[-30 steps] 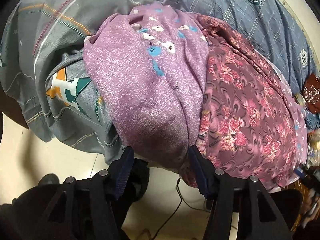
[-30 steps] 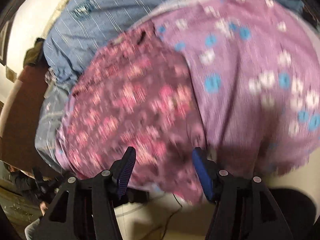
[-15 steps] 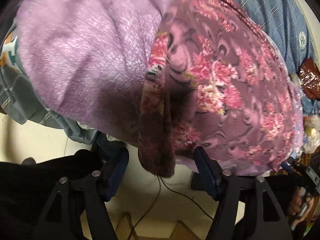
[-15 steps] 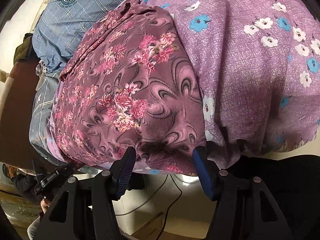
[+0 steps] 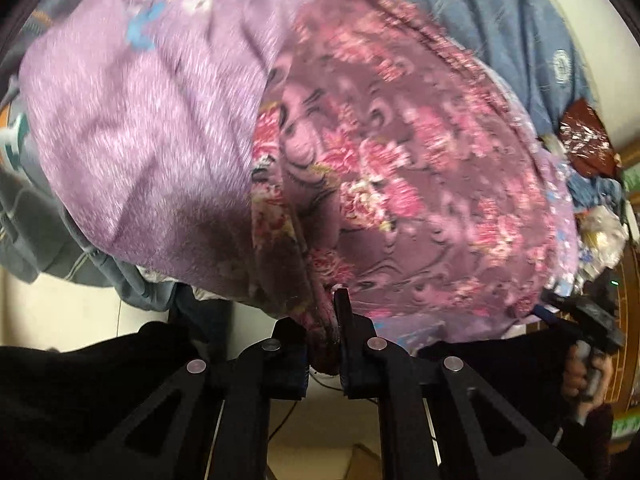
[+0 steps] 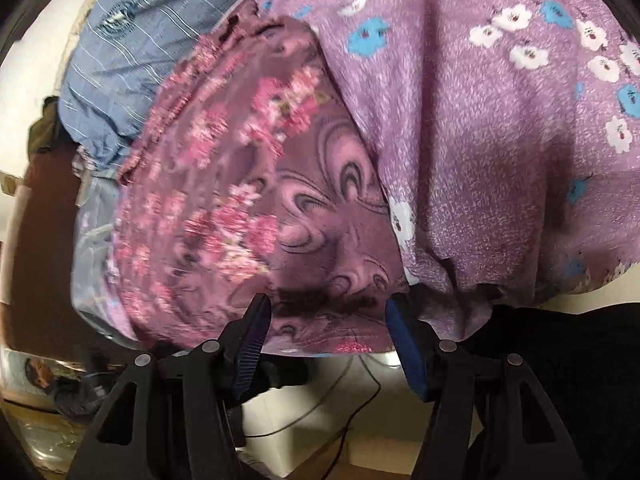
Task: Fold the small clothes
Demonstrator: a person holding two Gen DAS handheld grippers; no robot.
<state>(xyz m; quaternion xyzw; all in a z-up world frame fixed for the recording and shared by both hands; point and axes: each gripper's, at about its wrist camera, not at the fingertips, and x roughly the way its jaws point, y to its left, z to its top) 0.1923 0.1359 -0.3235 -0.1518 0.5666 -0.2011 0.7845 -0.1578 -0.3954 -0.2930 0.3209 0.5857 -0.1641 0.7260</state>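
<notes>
Pinching the hem of a floral garment draped over a bed edge.
Lying on blue checked bedding [image 5: 500,28]: a lilac flowered cloth [image 5: 132,120], overlapping beside it a maroon rose-print garment [image 5: 420,184]. Clamping its hanging hem fold, jaws closed: left gripper [image 5: 324,336]. Hovering wide open at the same hem, pads [image 6: 256,332] not pressing: right gripper [image 6: 326,340].

The cloth [image 5: 400,184] by my tongs is plum with pink roses and dark swirls. Left of it, the second cloth [image 5: 140,132] is speckled lilac with white and blue flowers. Beyond the rose cloth, the bedsheet [image 5: 500,28] is blue with pale stripes and a round emblem.
</notes>
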